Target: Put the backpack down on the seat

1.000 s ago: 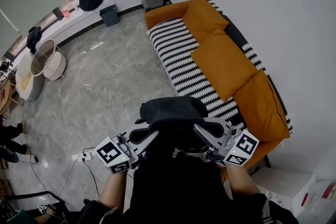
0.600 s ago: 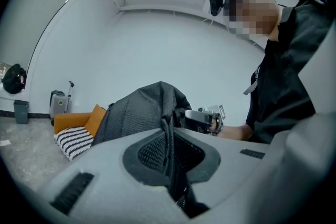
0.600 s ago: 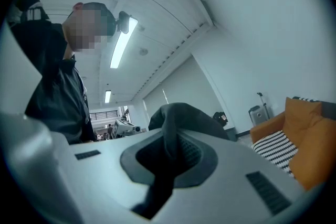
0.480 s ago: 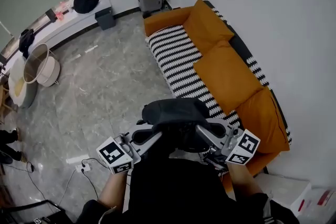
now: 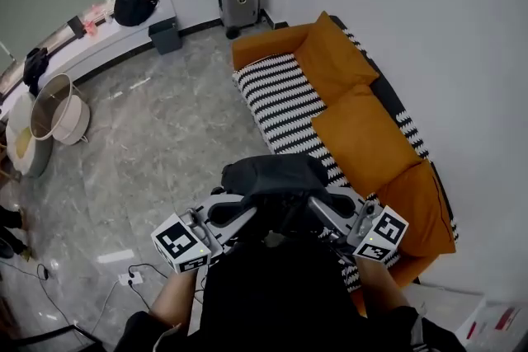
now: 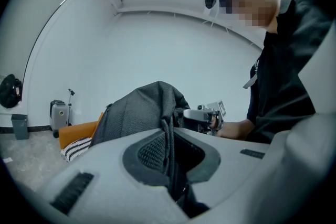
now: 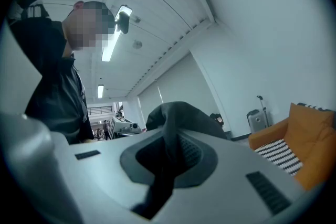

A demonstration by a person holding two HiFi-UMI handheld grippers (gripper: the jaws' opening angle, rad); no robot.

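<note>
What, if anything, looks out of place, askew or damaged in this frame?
Nothing looks damaged or spilled. The backpack hangs between the left gripper and right gripper, each shut on its fabric, not yet on the sofa. The only loose end is a power strip with cables lying on the floor.

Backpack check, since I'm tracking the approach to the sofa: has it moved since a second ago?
Yes. The backpack has advanced alongside the sofa, toward the suitcase end.

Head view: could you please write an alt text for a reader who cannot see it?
A dark backpack hangs in front of the person, held up by the left gripper and the right gripper, each shut on it. Beyond it, to the right, stands an orange sofa with a black-and-white striped seat.
</note>
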